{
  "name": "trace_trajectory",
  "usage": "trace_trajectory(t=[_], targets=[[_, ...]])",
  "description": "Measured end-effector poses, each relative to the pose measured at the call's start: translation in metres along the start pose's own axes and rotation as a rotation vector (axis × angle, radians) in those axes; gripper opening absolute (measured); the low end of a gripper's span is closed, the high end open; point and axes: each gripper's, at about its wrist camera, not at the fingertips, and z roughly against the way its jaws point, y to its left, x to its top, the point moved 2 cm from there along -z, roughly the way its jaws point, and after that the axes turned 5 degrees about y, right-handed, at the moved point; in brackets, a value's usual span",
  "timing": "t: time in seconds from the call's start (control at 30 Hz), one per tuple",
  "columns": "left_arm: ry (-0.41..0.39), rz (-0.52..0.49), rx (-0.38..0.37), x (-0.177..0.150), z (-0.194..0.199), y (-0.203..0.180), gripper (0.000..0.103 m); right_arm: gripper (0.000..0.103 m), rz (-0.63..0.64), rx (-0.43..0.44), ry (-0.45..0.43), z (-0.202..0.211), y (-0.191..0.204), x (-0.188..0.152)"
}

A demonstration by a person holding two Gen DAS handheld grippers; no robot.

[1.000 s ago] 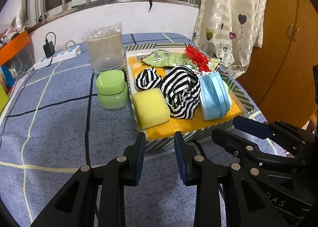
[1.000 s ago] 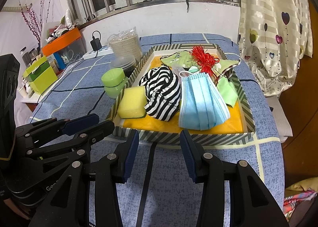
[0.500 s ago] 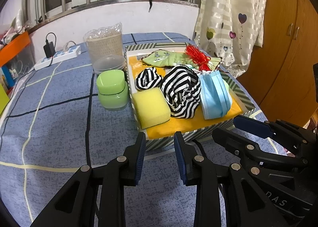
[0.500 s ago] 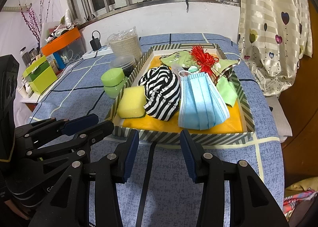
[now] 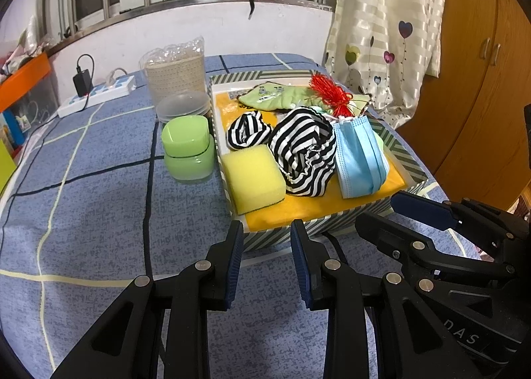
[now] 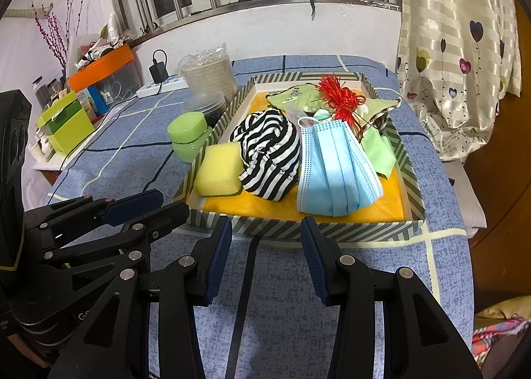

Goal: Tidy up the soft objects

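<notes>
Striped tray (image 5: 411,166), yellow lining, on a blue checked cloth (image 5: 86,186); holds all soft items.
- Yellow sponge (image 5: 254,178): near-left corner of tray, touching the striped cloth.
- Black-and-white striped cloth (image 5: 303,153): tray centre; a smaller striped piece (image 5: 247,129) at its 10 o'clock.
- Blue face mask (image 5: 360,155): at 3 o'clock of the striped cloth, leaning on it.
- Green cloth (image 5: 272,97): far end of tray, 12 o'clock.
- Red tassel (image 5: 328,94): beside the green cloth, above the mask.
- Green jar (image 5: 187,148): outside tray, just beside its left wall, at 9 o'clock.
- Clear lids (image 5: 182,105) and wrapped cups (image 5: 176,72): behind the jar.
- Power strip (image 5: 96,95): far left, near the wall.
- Left gripper (image 5: 265,246): released, nothing between the fingers, short of the tray's near wall.
- Right gripper (image 6: 265,239): released, empty, likewise just short of the near wall.
</notes>
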Motion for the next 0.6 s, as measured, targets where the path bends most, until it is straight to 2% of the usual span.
trace_trajectory(t=[0.6], targets=[[0.000,0.000,0.003,-0.0002,-0.0003,0.0000,0.028,0.044,0.002,-0.004,0.001,-0.0006,0.0004,0.0005]])
